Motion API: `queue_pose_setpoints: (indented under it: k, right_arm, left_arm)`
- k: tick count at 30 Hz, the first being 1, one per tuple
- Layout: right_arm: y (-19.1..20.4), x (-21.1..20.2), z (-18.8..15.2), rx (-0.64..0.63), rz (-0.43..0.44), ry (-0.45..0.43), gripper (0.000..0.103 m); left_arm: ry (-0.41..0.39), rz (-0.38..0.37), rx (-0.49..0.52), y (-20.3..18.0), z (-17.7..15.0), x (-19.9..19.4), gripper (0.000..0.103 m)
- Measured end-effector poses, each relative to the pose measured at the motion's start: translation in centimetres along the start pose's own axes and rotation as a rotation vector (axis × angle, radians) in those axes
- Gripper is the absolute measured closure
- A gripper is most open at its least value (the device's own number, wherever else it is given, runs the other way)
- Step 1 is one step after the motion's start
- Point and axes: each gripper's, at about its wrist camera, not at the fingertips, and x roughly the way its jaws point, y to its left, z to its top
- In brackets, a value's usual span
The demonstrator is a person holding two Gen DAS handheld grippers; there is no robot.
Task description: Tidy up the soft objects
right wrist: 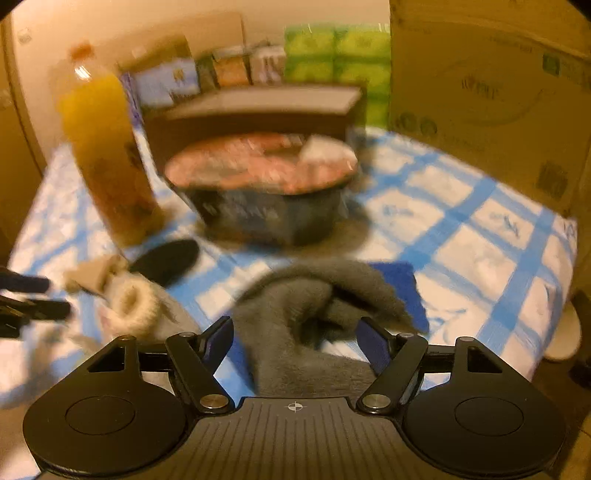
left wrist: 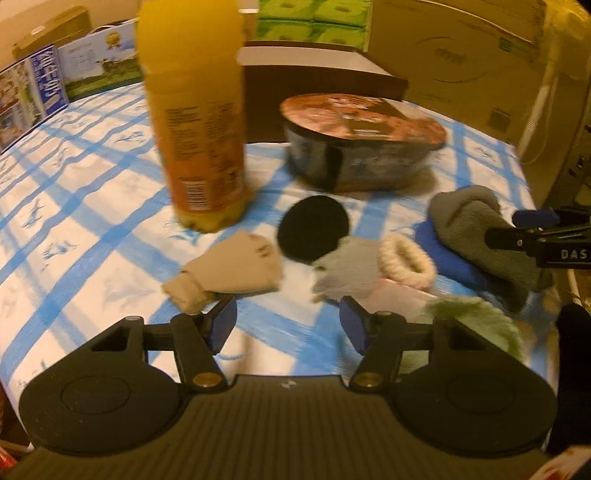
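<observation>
Soft items lie on a blue-checked white cloth (left wrist: pixel 92 236). In the left wrist view: a beige folded sock (left wrist: pixel 229 271), a black round pad (left wrist: pixel 313 229), a light grey piece (left wrist: pixel 347 271), a cream fuzzy ring (left wrist: pixel 406 264), a fuzzy grey sock (left wrist: pixel 480 236) over a blue cloth (left wrist: pixel 443 254), and a green fuzzy piece (left wrist: pixel 476 319). My left gripper (left wrist: pixel 288 325) is open, just short of the beige sock and grey piece. My right gripper (right wrist: pixel 295 343) is open with the grey sock (right wrist: pixel 310 325) lying between its fingers; it also shows at the left view's right edge (left wrist: pixel 532 232).
An orange juice bottle (left wrist: pixel 195 110) stands at the back left. A black lidded bowl (left wrist: pixel 358 147) stands behind the soft items. A dark box (left wrist: pixel 317 85), cardboard boxes (right wrist: pixel 487 92) and green packages (left wrist: pixel 314 22) ring the far side. The views are motion-blurred.
</observation>
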Motion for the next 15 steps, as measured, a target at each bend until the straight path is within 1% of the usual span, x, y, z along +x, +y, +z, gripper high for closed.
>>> queue_pose_setpoints:
  k: [2,4,7,10,11,13,15]
  right_arm:
    - [0.6,-0.8,-0.2,-0.018,0.020,-0.004,0.037]
    - [1.1,-1.1,-0.5,-0.037,0.059,0.016,0.049]
    - [1.8,-1.0,-1.1,-0.042,0.137,0.054,0.055]
    - [2.9,-1.1,-1.4,-0.060,0.222,0.075,0.055]
    - [3.3,-1.2,-1.4,-0.068,0.234,0.070,0.055]
    - [4.1,-1.6,-1.3,-0.086,0.221,0.049,0.055]
    - [4.9,-1.7,-1.3,-0.140,0.147,0.024,0.055]
  left_arm:
    - [0.006,-0.020,0.012,-0.7,0.0,0.2,0.046]
    - [0.011,-0.035,0.010,-1.1,0.0,0.3,0.046]
    - [0.022,-0.043,-0.003,-1.3,-0.3,0.2,0.046]
    - [0.030,-0.037,-0.001,-1.4,-0.7,0.0,0.046]
    - [0.033,-0.035,-0.004,-1.4,-0.8,-0.1,0.046]
    - [0.038,-0.038,-0.013,-1.2,-1.0,-0.2,0.046]
    - [0.042,-0.039,-0.014,-1.2,-1.2,-0.1,0.046]
